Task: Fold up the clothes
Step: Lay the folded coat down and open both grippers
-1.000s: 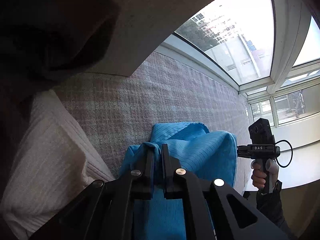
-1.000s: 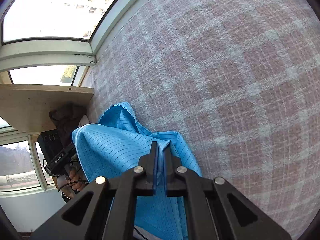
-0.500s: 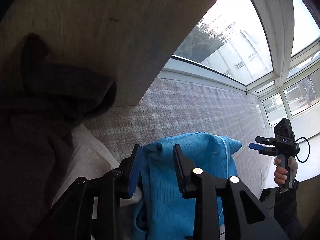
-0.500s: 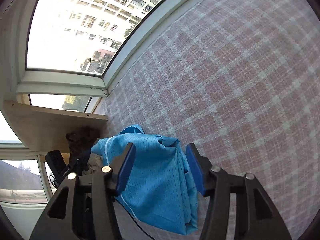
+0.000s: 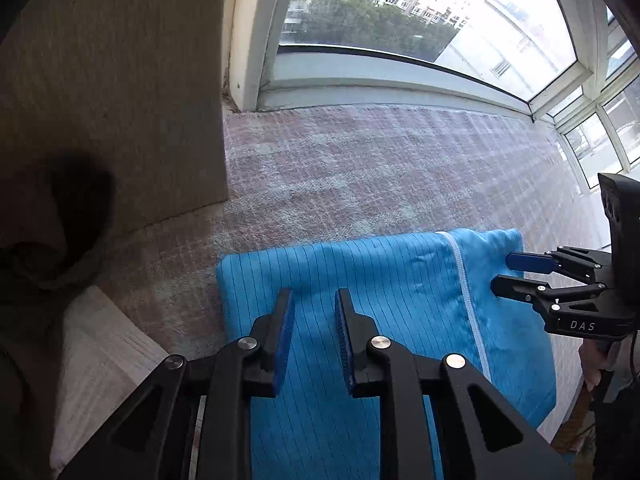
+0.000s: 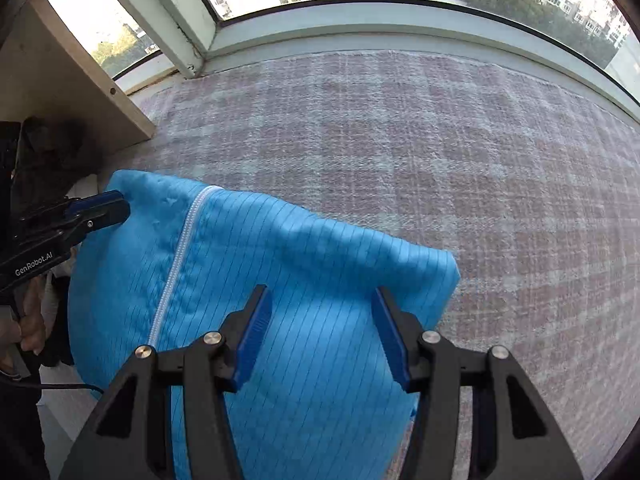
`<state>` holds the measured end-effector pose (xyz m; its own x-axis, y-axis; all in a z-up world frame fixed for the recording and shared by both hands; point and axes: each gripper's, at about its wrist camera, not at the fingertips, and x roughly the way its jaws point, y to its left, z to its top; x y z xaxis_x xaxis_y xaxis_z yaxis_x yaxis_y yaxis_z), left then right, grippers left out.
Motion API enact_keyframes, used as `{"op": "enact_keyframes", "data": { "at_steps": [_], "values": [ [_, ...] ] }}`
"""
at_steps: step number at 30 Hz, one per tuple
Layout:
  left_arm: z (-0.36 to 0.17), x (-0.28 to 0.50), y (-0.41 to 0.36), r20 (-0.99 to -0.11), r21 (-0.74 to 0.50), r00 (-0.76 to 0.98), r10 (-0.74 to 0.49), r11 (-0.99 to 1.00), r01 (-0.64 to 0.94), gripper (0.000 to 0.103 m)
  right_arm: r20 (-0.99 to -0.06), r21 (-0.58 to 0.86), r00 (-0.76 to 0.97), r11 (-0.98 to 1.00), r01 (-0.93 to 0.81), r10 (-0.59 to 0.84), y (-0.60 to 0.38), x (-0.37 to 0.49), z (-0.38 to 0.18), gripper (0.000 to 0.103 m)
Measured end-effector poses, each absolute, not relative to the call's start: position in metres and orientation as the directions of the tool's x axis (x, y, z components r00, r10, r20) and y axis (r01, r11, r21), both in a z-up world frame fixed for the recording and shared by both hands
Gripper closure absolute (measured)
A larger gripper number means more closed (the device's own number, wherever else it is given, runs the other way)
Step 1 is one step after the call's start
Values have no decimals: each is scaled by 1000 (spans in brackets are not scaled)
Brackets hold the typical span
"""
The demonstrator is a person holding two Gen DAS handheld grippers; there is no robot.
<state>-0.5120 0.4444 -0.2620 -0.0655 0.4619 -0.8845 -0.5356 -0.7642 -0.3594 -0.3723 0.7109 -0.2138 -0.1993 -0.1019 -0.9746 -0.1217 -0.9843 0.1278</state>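
Your left gripper (image 5: 313, 312) hangs over the folded blue garment (image 5: 384, 280), jaws narrowly apart after closing in; your right gripper (image 6: 320, 320) hangs wide apart, nothing clamped.

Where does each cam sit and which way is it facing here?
Left wrist: rides the left claw, looking steeply down at the blue garment on the checked mat; right claw enters at right.
Right wrist: rides the right claw, also looking down at the garment; left claw and a hand show at left.
Shared: garment, white zipper, mat, window. Both claws stand open above the cloth.
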Motion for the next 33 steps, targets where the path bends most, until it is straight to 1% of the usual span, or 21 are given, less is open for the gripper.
{"op": "enact_keyframes", "data": {
  "at_steps": [1, 2, 3, 4, 6, 7, 8, 9, 12, 13, 14, 15, 17, 19, 21, 23, 25, 26, 28, 30, 33],
  "values": [
    [-251, -509, 441, -870, -370, -72, 487, -744, -556, 85, -959, 198, -231, -972, -126, -165, 720, -368, -204, 51],
    [-238, -502, 439, -865, -351, -95, 492, -730, -586, 85, -941, 238, -275, -963, -129, -196, 728, -362, -189, 51],
    [-226, -495, 437, -857, -340, -109, 504, -711, -615, 83, -931, 231, -318, -964, -132, -179, 734, -356, -173, 51],
    [-217, -488, 435, -842, -358, -97, 530, -685, -635, 79, -919, 224, -358, -965, -135, -163, 739, -349, -158, 51],
    [-209, -477, 433, -807, -433, -31, 590, -626, -648, 77, -907, 201, -393, -975, -91, -150, 734, -342, -139, 51],
    [-208, -472, 433, -796, -454, -6, 605, -604, -655, 77, -907, 202, -388, -977, -65, -161, 725, -342, -139, 51],
    [-213, -467, 437, -807, -442, 0, 591, -603, -664, 77, -908, 203, -382, -978, -39, -173, 715, -342, -140, 51],
    [-221, -463, 441, -823, -417, -4, 567, -610, -674, 77, -912, 208, -365, -978, -15, -188, 705, -342, -146, 51],
    [-260, -466, 447, -874, -375, 13, 485, -659, -652, 78, -950, 148, -274, -989, 22, -149, 682, -343, -184, 51],
    [-273, -468, 448, -888, -365, 21, 460, -676, -640, 83, -966, 125, -230, -992, -5, -121, 682, -344, -201, 51],
    [-278, -469, 445, -892, -364, 24, 452, -685, -631, 86, -978, 104, -187, -994, -30, -97, 683, -345, -218, 51],
    [-273, -471, 439, -887, -372, 21, 461, -688, -623, 88, -980, 124, -165, -991, -47, -115, 685, -344, -228, 51],
    [-259, -473, 425, -877, -385, 7, 480, -694, -608, 85, -973, 149, -187, -987, -61, -135, 693, -338, -219, 51],
    [-235, -478, 399, -861, -396, -30, 508, -707, -586, 71, -952, 188, -263, -978, -93, -158, 709, -323, -190, 51],
    [-218, -484, 371, -845, -426, -38, 533, -715, -555, 64, -927, 223, -333, -967, -123, -171, 727, -303, -164, 50],
    [-212, -486, 350, -842, -438, -36, 538, -721, -537, 64, -920, 236, -357, -957, -171, -163, 745, -281, -152, 45],
    [-212, -483, 342, -839, -448, -23, 543, -714, -538, 64, -916, 269, -361, -934, -235, -173, 760, -264, -153, 45],
    [-214, -480, 341, -839, -451, -14, 544, -710, -541, 64, -912, 303, -357, -918, -258, -200, 764, -257, -158, 45],
    [-225, -471, 350, -843, -453, 13, 538, -696, -556, 64, -904, 351, -343, -899, -261, -254, 760, -254, -169, 45],
    [-239, -463, 358, -849, -462, 54, 526, -687, -562, 64, -904, 362, -319, -907, -217, -284, 742, -253, -175, 45],
    [-265, -456, 364, -895, -394, 58, 443, -724, -566, 64, -917, 349, -257, -925, -150, -305, 712, -253, -190, 45]
  ]
}}
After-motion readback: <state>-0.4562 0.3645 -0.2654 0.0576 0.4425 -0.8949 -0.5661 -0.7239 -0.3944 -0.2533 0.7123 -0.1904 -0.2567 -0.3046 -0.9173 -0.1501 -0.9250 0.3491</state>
